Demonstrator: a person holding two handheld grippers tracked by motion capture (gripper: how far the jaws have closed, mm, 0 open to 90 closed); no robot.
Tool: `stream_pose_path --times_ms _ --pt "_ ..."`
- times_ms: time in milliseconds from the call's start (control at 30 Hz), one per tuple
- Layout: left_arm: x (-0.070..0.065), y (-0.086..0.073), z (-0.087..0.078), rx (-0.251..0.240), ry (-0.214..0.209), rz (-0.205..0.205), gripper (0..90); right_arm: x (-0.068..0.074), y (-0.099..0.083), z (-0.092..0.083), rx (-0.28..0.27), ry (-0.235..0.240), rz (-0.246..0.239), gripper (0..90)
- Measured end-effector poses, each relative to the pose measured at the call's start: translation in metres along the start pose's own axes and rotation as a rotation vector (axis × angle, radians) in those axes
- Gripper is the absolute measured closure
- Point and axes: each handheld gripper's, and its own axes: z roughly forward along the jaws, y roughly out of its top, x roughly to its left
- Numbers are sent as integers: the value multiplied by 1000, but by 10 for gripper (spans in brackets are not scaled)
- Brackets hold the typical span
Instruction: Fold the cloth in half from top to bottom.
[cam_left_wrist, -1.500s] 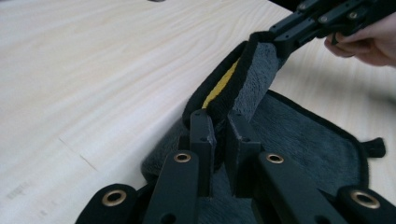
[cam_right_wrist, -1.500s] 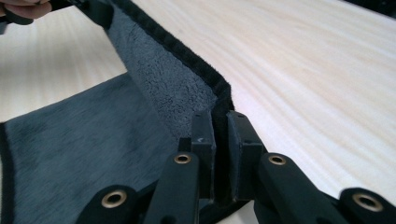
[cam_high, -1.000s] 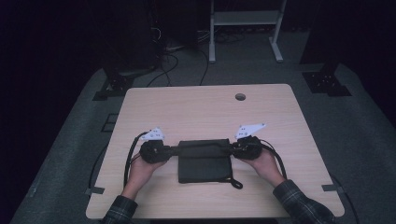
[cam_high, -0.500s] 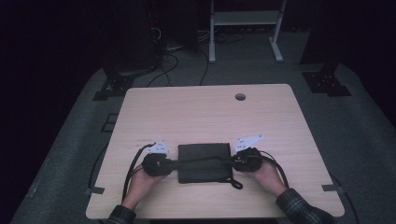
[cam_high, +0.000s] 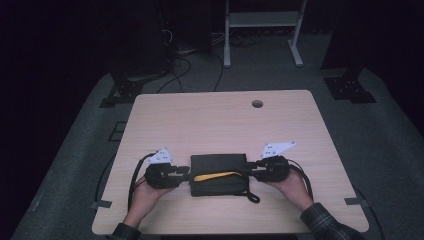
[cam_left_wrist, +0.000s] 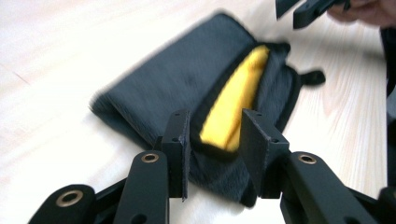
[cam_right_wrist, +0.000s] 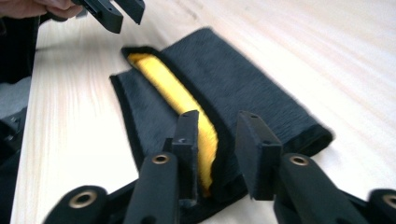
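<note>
A flat black fabric pouch (cam_high: 218, 174) with a yellow lining (cam_high: 216, 176) showing through its gaping mouth lies on the pale wooden table (cam_high: 220, 120), near the person's edge. The left gripper (cam_high: 183, 173) and the right gripper (cam_high: 251, 173) sit at either end. Both sets of jaws have just been opening and stand slightly apart around the pouch's ends, pads not pressing.

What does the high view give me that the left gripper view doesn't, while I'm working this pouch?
The high view alone shows the whole table, its cable hole and the stand behind. The left gripper view alone shows, close up, the left gripper with its jaws apart astride the pouch's end, pads off the fabric. Both show the black pouch lying flat, its yellow lining showing, and the right gripper at the far end.
</note>
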Motion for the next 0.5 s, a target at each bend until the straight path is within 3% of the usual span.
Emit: stream_pose_path --times_ms 100,300,433,500 --pt "3 1 2 -6 14 -4 645 -3 0 4 11 -14 0 760" --pt "16 -1 28 24 45 -25 672 -9 -3 27 57 -53 -8 834" --pt "15 -3 36 52 40 -17 673 -11 -4 36 91 -39 -8 846" --pt "7 -7 37 68 21 -1 672 -6 -4 38 98 -14 -24 847"
